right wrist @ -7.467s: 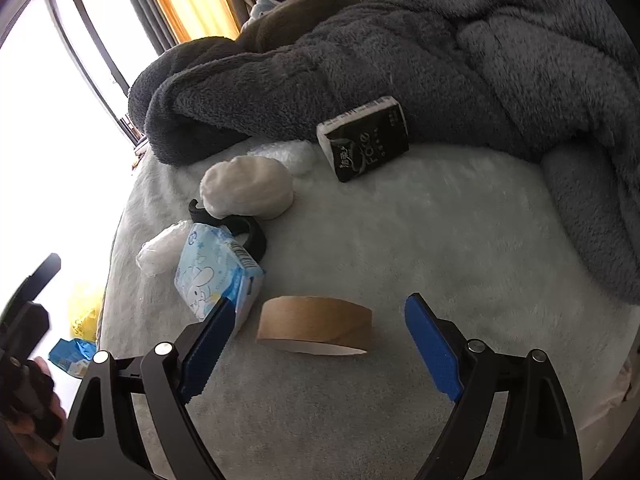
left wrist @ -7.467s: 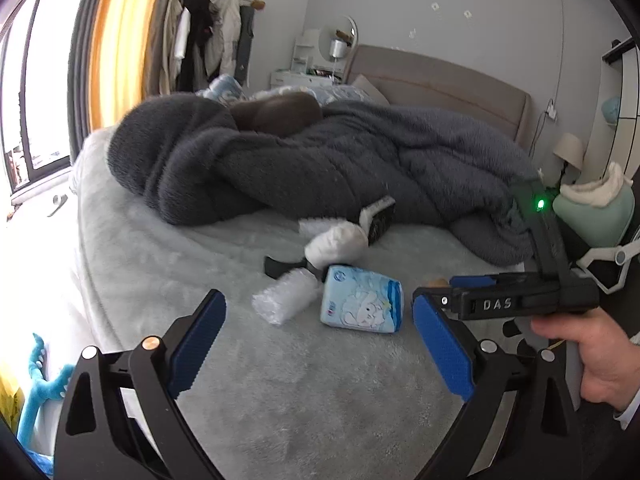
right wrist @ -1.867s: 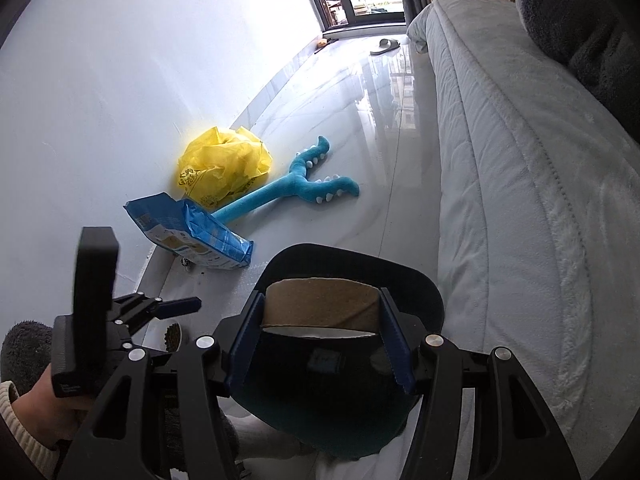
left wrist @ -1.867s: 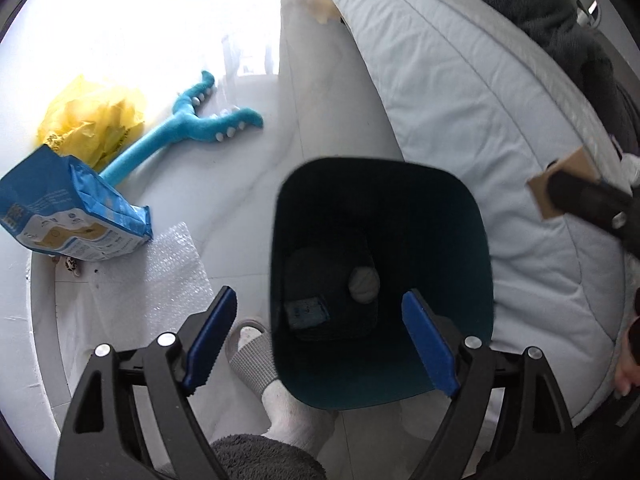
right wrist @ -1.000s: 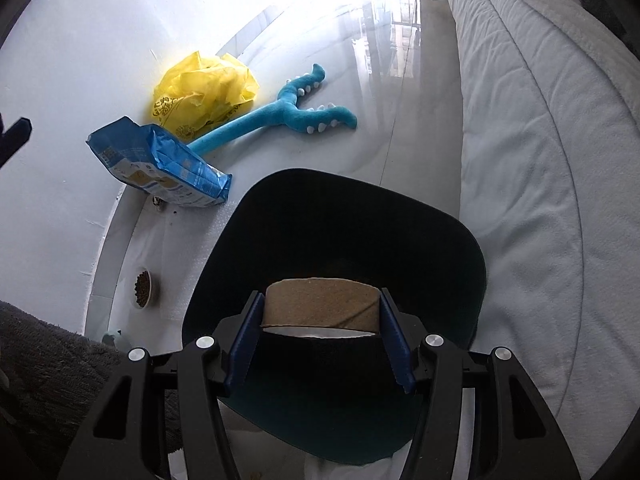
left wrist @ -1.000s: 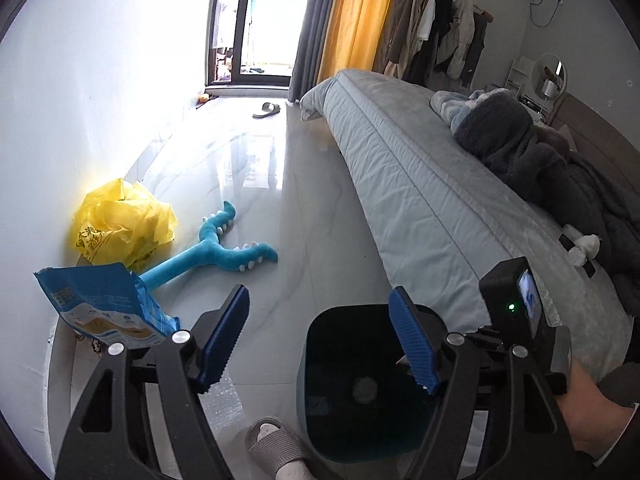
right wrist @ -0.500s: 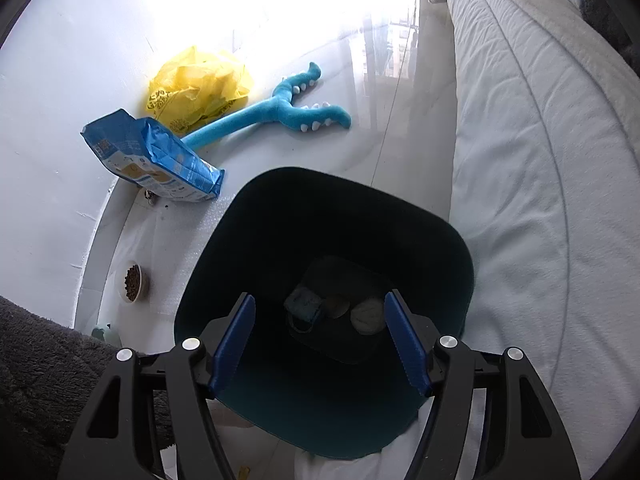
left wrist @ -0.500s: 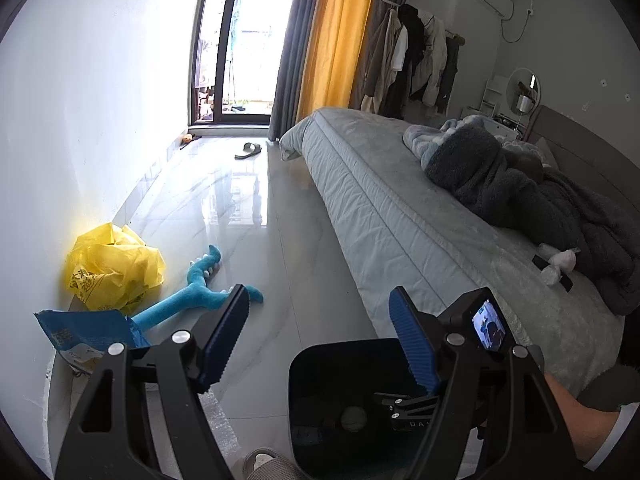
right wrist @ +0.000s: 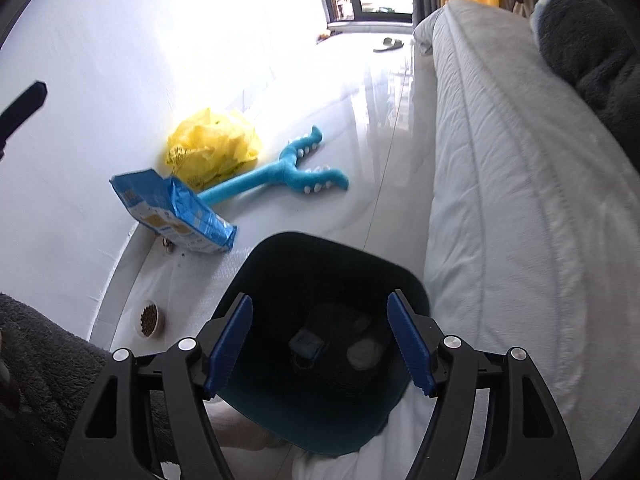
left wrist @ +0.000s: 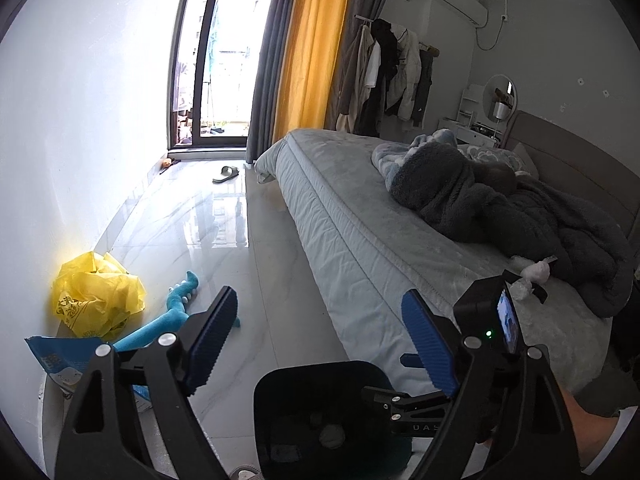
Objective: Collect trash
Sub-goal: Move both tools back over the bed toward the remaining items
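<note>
Right gripper (right wrist: 320,342): the blue-padded fingers (right wrist: 230,344) stand well apart and are opening, with nothing between them. They point steeply down over the mouth of the dark teal trash bin (right wrist: 280,256), which stands on the floor (right wrist: 360,120) against the long side edge of the bed (right wrist: 520,200). On the bin's bottom lie a brown tape roll (right wrist: 338,316), a small blue packet (right wrist: 306,346) and a pale wad (right wrist: 364,352), all close together.

Left gripper (left wrist: 320,340): its fingers (left wrist: 212,336) are spread wide and opening, and hold nothing. They point at a shallow downward angle across the room. The bin (left wrist: 304,384) sits below and between them; the right gripper's body with its small lit screen (left wrist: 506,320) is beside the left gripper's right-hand finger, held by a hand (left wrist: 580,428) at the lower right.

Remaining trash: a white wad (left wrist: 536,272) and clear crumpled plastic (left wrist: 522,290) lie on the bed top near its near corner, against the edge of the dark grey fleece blanket (left wrist: 500,208).

Floor, by the wall (right wrist: 100,80): a yellow plastic bag (right wrist: 212,148), a blue branch-shaped plush toy (right wrist: 288,176), a blue printed pouch (right wrist: 172,212) lying on its side, and a small bowl of brown pellets (right wrist: 150,318). A slipper (left wrist: 226,174) lies near the balcony door (left wrist: 216,60), at the foot corner of the bed.
</note>
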Demonstrator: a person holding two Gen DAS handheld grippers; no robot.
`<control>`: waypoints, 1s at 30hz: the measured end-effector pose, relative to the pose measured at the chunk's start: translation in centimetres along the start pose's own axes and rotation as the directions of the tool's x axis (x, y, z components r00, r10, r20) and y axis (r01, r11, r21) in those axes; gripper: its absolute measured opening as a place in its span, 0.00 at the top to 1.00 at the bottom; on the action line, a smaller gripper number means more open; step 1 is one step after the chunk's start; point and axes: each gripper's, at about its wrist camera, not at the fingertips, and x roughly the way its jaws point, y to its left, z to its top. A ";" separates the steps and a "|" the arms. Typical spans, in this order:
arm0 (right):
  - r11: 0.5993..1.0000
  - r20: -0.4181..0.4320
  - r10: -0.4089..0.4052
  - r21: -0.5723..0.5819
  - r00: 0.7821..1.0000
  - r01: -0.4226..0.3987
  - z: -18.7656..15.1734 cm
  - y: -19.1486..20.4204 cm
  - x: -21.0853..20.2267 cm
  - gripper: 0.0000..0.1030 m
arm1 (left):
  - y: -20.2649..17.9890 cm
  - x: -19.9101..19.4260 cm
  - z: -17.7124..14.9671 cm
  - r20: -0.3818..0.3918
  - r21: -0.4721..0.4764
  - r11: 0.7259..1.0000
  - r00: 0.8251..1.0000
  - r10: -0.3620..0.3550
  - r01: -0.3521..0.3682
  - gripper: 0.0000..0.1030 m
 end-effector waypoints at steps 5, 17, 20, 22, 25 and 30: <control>1.000 0.093 -0.010 0.015 0.996 0.009 0.1 -1.4 -3.4 0.31 | -1.6 0.2 0.5 0.004 0.013 0.999 0.999 -0.035 0.035 0.09; 0.991 0.184 -0.100 0.100 0.978 0.083 -1.9 -7.5 -9.7 0.30 | -7.8 1.7 1.3 -0.012 0.091 0.984 0.988 -0.155 0.155 0.06; 0.985 0.194 -0.133 0.131 0.972 0.109 -2.6 -9.4 -11.2 0.30 | -9.3 2.2 1.4 -0.013 0.107 0.978 0.983 -0.181 0.182 0.06; 0.981 0.197 -0.156 0.142 0.968 0.129 -3.3 -10.4 -12.1 0.30 | -10.5 2.6 1.4 -0.016 0.127 0.973 0.982 -0.190 0.190 0.06; 0.976 0.197 -0.180 0.156 0.964 0.151 -4.2 -11.7 -13.2 0.29 | -11.7 3.4 1.2 -0.028 0.133 0.970 0.979 -0.200 0.202 0.06; 0.965 0.202 -0.221 0.185 0.954 0.184 -5.4 -14.1 -15.5 0.21 | -13.7 4.7 1.0 -0.046 0.127 0.968 0.976 -0.214 0.218 0.06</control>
